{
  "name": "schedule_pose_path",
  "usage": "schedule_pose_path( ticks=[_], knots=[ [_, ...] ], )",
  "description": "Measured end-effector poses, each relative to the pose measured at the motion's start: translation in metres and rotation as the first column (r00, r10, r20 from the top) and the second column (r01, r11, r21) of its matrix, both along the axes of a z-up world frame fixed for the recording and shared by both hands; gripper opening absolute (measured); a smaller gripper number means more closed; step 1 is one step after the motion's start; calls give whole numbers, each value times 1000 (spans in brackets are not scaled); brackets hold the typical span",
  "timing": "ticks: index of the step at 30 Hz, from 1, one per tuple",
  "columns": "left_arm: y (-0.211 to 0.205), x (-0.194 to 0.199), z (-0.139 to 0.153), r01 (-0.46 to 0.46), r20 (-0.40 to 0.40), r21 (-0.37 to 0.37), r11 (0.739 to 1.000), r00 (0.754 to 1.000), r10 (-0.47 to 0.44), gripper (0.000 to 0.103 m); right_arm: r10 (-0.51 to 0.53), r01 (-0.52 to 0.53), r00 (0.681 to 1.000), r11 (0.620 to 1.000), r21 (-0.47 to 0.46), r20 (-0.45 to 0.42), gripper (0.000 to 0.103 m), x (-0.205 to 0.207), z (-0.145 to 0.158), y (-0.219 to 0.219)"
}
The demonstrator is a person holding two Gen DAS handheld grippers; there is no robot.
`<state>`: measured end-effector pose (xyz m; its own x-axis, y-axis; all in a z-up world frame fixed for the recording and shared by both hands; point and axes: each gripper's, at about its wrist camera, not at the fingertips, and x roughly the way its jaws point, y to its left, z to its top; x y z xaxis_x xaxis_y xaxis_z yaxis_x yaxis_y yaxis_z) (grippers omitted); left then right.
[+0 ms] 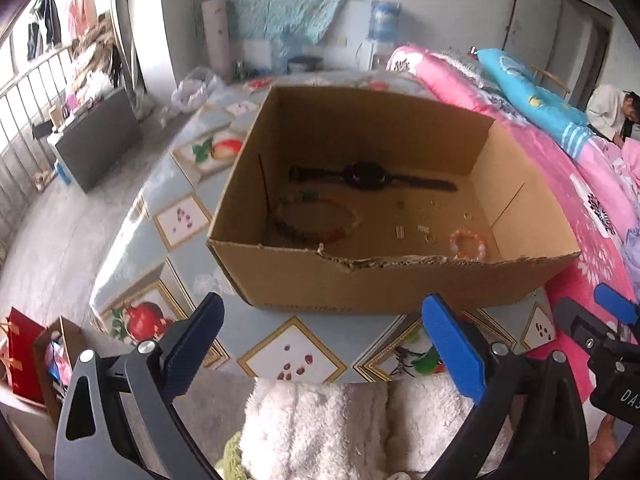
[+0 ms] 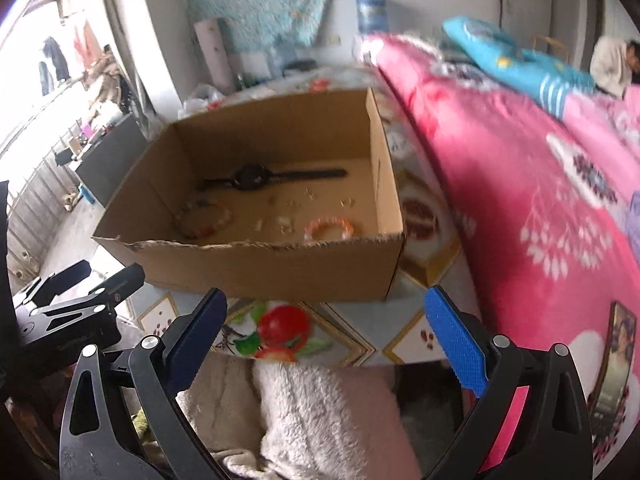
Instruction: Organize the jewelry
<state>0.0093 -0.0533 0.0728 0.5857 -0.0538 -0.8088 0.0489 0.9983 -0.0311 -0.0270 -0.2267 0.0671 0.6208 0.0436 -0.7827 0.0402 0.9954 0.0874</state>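
Note:
An open cardboard box [image 1: 400, 280] [image 2: 260, 270] stands on a table with a fruit-print cloth. Inside lie a black watch [image 1: 368, 176] [image 2: 252, 176], a dark multicoloured bead bracelet [image 1: 316, 220] [image 2: 202, 220], an orange-and-white bead bracelet [image 1: 468, 244] [image 2: 330, 229] and several tiny pieces of jewelry [image 1: 424, 228] [image 2: 292, 204]. My left gripper [image 1: 324, 320] hovers open before the box's near wall, nothing between its blue pads. My right gripper [image 2: 326, 316] is likewise open and empty, just short of the box; it also shows in the left wrist view [image 1: 612, 320], at the lower right.
A pink floral quilt [image 1: 560, 184] [image 2: 520, 200] and blue pillow [image 1: 528, 92] lie right of the table. A person [image 1: 612, 112] sits at far right. Fluffy white fabric [image 1: 340, 420] [image 2: 304, 412] lies below the grippers. Red bag [image 1: 24, 352] stands on the floor, left.

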Motion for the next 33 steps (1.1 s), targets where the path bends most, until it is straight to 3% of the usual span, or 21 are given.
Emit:
schedule_pose_path(
  ticks=[14, 33],
  knots=[
    [0, 16, -12, 7, -74, -10, 1000, 997, -8, 97, 13, -13, 992, 1000, -3, -128, 95, 26, -24, 22],
    [1, 25, -23, 12, -118, -33, 999, 993, -16, 97, -16, 16, 990, 1000, -1, -144, 95, 32, -25, 18]
  ],
)
